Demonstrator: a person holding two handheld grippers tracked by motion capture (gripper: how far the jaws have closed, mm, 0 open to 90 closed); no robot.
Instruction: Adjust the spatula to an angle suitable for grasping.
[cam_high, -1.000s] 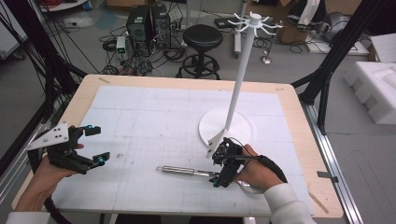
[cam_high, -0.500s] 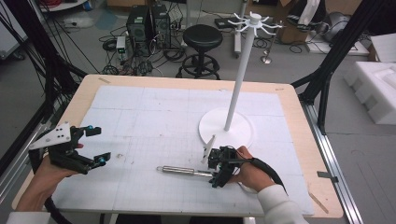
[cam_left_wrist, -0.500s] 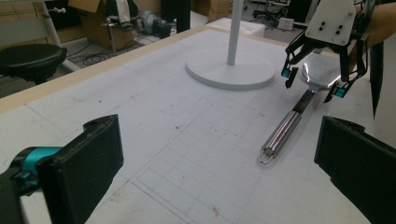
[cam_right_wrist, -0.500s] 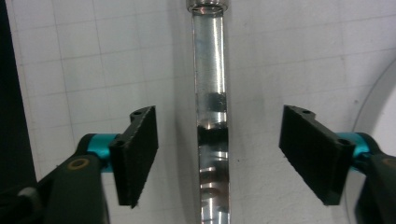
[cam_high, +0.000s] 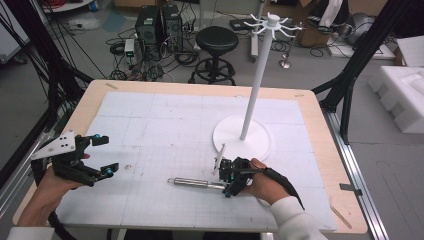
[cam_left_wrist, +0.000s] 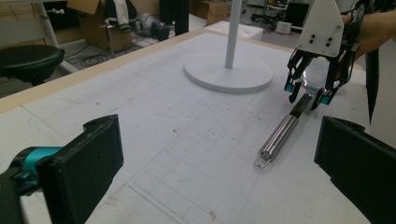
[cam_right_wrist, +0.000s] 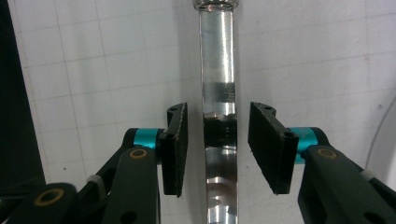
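Note:
A steel utensil (cam_high: 195, 182) with a hanging loop on its handle lies flat on the white gridded mat (cam_high: 165, 130), near the front. My right gripper (cam_high: 225, 183) points down over its neck, at the handle's right end. In the right gripper view the utensil (cam_right_wrist: 217, 70) runs between the two pads (cam_right_wrist: 177, 149), with a narrow gap on each side. The jaws have just been closing around it and do not press on it. My left gripper (cam_high: 106, 155) hovers open at the table's left with nothing in it. From there I see the utensil (cam_left_wrist: 280, 135) and the right gripper (cam_left_wrist: 308, 95).
A white stand with a round base (cam_high: 242, 140), a tall pole (cam_high: 255, 85) and hooks on top rises just behind the right gripper. The mat lies on a wooden table (cam_high: 320, 150). A black stool (cam_high: 216, 40) and cables stand on the floor beyond.
My right gripper has sunk a little onto the utensil's neck and its jaws have narrowed around it. The left gripper and the utensil have stayed where they were.

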